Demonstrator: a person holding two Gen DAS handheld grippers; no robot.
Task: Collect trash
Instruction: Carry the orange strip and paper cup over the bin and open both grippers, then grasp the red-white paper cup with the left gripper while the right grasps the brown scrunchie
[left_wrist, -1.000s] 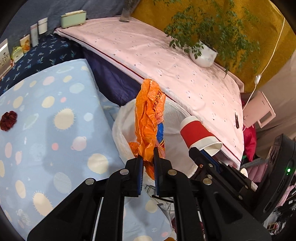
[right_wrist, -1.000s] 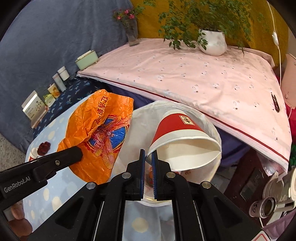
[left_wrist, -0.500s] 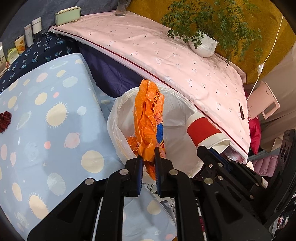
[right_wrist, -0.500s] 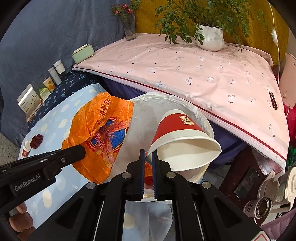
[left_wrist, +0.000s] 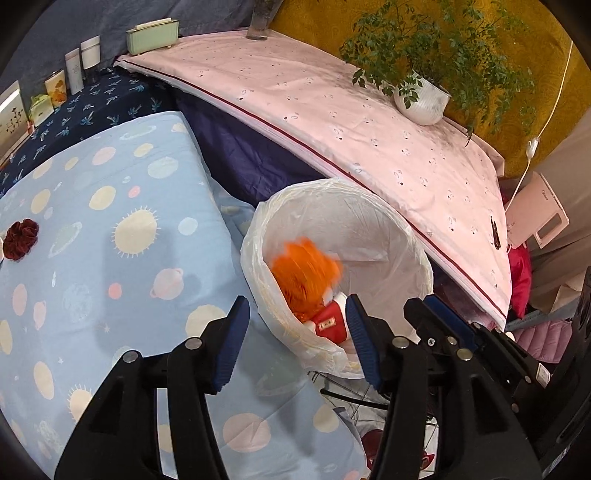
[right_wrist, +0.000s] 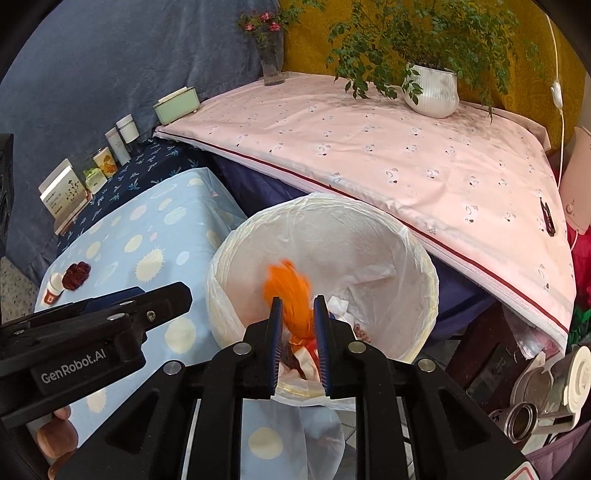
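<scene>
A white-lined trash bin (left_wrist: 402, 236) (right_wrist: 417, 258) stands between the blue planet-print bed and the pink-covered table. The orange plastic bag (left_wrist: 303, 273) (right_wrist: 290, 291) is blurred, falling inside the bin. The red paper cup (left_wrist: 330, 323) lies in the bin beneath it. My left gripper (left_wrist: 295, 332) is open and empty above the bin's near rim. My right gripper (right_wrist: 298, 332) is open and empty above the bin; its fingers also show in the left wrist view (left_wrist: 439, 321).
A dark red scrunchie (left_wrist: 20, 238) (right_wrist: 75, 271) and a small bottle (right_wrist: 53, 290) lie on the blue cover. A potted plant (left_wrist: 421, 98), a vase (right_wrist: 271, 62), a green box (left_wrist: 153, 33) and small boxes stand at the back. Metal cups (right_wrist: 524, 417) lie at right.
Both grippers opened. The orange bag and the red cup dropped out of them into the bin. Both grippers rose a little above the bin.
</scene>
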